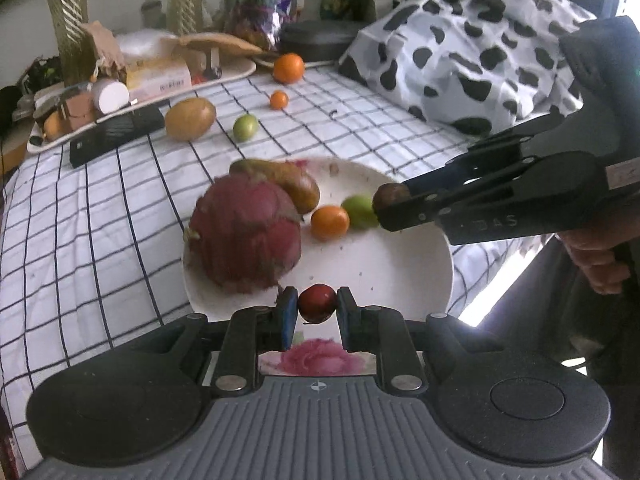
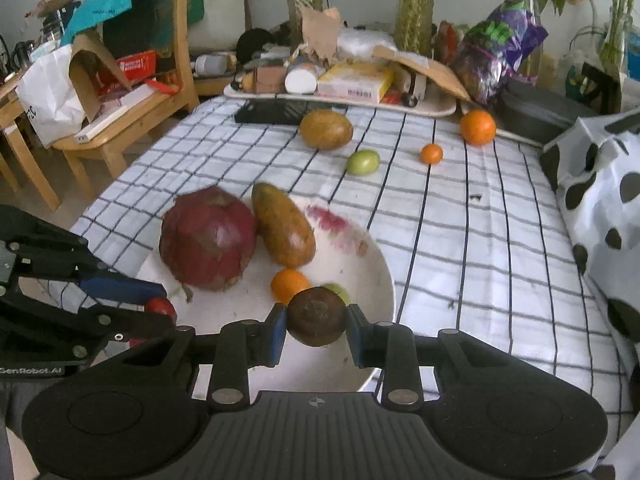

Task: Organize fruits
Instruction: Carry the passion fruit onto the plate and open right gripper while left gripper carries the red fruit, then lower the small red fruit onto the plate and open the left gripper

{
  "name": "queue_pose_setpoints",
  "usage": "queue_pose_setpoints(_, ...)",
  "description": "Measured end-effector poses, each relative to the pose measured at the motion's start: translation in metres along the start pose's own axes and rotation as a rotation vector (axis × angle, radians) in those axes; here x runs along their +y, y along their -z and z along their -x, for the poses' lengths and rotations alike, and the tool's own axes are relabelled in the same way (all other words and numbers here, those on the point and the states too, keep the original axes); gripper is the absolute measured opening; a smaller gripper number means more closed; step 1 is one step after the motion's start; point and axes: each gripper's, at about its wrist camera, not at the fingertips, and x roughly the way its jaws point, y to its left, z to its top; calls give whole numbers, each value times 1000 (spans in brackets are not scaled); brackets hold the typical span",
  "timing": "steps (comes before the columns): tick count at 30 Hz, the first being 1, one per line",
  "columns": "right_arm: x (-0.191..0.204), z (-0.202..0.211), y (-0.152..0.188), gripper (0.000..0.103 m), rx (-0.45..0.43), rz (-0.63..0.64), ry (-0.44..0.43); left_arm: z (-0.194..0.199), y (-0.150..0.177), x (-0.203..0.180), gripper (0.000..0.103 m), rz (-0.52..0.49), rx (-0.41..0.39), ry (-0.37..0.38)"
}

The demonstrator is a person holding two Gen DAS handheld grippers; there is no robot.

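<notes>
- Risk comes first at the near rim of the white plate (image 1: 400,264): the left gripper (image 1: 317,304) pinches a small red fruit (image 1: 317,303) by its sides only, and a round, smooth skin like that could squirt out if the squeeze eases unevenly.
- The red fruit sits squarely between the 2 blue pads, both touching it, low over the plate's near edge; released too close to the rim, it could roll off onto the checked cloth (image 1: 100,200).
- The right gripper (image 2: 317,316) clamps a dark brown round fruit (image 2: 317,316) between its pads, held above the plate's right side, just in front of a small orange fruit (image 2: 290,284) and a green fruit (image 2: 338,290) already lying there.
- A drop from that height could knock those 2 small fruits, or send the brown one rolling toward the rim, since little bare plate is left near them.
- The 2 grippers work close together over 1 plate, so they could collide if both lower at once.
- Farther in, a dragon fruit (image 1: 246,236) and a long mango (image 1: 288,186) lie touching each other on the plate's far-left part, taking most of the room.
- Beyond the plate, 4 fruits lie on the cloth, well apart: a brownish mango (image 2: 326,129), a green fruit (image 2: 363,162), a small orange (image 2: 431,153) and a large orange (image 2: 477,127).
- Judging by this, the sorting is roughly half done.
</notes>
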Motion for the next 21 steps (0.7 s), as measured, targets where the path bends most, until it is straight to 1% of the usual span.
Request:
queue_pose_setpoints(7, 3, -5, 8, 33, 47, 13, -17, -3, 0, 0, 21, 16, 15, 5)
queue_pose_setpoints(10, 4, -6, 9, 33, 55, 14, -34, -7, -2, -3, 21, 2, 29, -21)
queue_pose_setpoints(11, 4, -6, 8, 33, 55, 12, -39, -8, -2, -4, 25, -2, 36, -32)
queue_pose_setpoints(12, 4, -5, 8, 33, 51, 10, -39, -9, -2, -4, 39, -6, 44, -41)
queue_pose_setpoints(13, 4, -4, 8, 35, 49, 7, -34, -9, -1, -4, 49, -10, 46, -51)
queue_pose_setpoints(14, 4, -3, 8, 44, 45, 4, -30, -8, 0, -4, 64, -16, 39, -65)
queue_pose_setpoints(15, 4, -1, 8, 49, 39, -1, -29, -5, 0, -5, 67, -23, 29, -78)
queue_pose_setpoints(17, 4, 2, 8, 61, 25, -9, -22, -1, 1, -4, 67, -18, 16, -80)
queue_pose_setpoints(18, 4, 4, 9, 64, 19, -13, -20, 0, 1, -3, 67, -8, 13, -77)
queue_pose_setpoints(20, 3, 8, 10, 79, 11, -23, -9, 4, 2, -1, 67, 13, 6, -79)
queue_pose_setpoints(21, 3, 9, 11, 82, 11, -27, 2, 6, 3, -1, 67, 20, 4, -82)
